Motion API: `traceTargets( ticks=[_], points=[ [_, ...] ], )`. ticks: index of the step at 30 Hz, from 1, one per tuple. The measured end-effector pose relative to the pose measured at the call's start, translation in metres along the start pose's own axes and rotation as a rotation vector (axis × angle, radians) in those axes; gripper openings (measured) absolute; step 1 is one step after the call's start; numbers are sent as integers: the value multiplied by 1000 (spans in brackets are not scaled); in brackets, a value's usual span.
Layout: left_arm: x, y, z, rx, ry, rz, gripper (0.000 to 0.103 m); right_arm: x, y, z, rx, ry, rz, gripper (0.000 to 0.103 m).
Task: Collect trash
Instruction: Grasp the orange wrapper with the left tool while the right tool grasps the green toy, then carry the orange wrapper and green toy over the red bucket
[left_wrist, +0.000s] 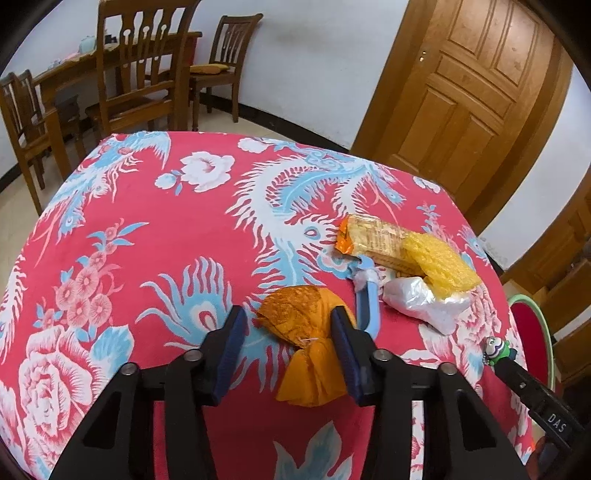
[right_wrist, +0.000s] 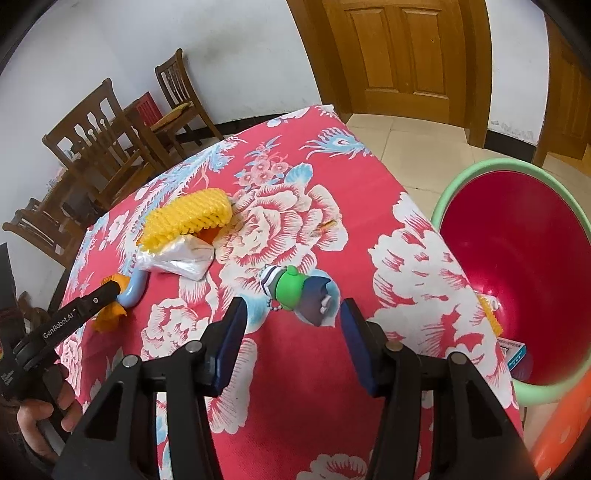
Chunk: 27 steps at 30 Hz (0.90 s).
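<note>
Roughly, left to right:
Left gripper (left_wrist: 288, 325): jaws partly open around the orange wrapper (left_wrist: 299, 325); right pad touches it, left pad stands clear
Table (left_wrist: 147, 206): blue clip (left_wrist: 369, 302), biscuit pack (left_wrist: 373, 236), yellow mesh (left_wrist: 439, 262), white bag (left_wrist: 421, 299) clustered near the wrapper
Right gripper (right_wrist: 291, 321): jaws open; empty; toy keychain (right_wrist: 299, 291) just ahead between the tips
Bin (right_wrist: 472, 173): red inside, beside the table's right edge

Wrapper (left_wrist: 310, 325) on table (left_wrist: 155, 258), bin (right_wrist: 517, 266) beside
</note>
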<state>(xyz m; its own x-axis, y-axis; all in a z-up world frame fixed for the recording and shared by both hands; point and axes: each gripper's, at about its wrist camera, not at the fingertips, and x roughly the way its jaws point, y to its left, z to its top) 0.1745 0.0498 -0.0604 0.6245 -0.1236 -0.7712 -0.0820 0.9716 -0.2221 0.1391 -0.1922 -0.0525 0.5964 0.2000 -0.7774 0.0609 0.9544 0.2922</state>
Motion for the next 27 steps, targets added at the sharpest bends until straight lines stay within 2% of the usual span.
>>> traceTargets(
  ticks=[1, 5, 8, 10, 11, 20, 27],
  points=[
    [0, -1, 0, 3, 0, -3, 40, 0, 1, 0, -6, -2, -2, 51],
    [-2, -3, 0, 5, -8, -2, 35, 1, 2, -1, -21, -4, -10, 40],
    [-3, -3, 0, 1, -10, -3, 33, 2, 1, -1, -25, -6, -19, 28],
    [-5, -3, 0, -1, -13, -2, 32, 2, 0, -1, -25, -5, -16, 24],
    [-6, -3, 0, -1, -17, 1, 32, 2, -1, -1, -25, -4, -15, 19],
    [-24, -2, 0, -5, -57, 17, 31, -1, -3, -3, -18, -10, -7, 17],
    [-49, -3, 0, -7, -103, -2, 31, -25, -4, -3, -15, -60, 18, 16]
  ],
)
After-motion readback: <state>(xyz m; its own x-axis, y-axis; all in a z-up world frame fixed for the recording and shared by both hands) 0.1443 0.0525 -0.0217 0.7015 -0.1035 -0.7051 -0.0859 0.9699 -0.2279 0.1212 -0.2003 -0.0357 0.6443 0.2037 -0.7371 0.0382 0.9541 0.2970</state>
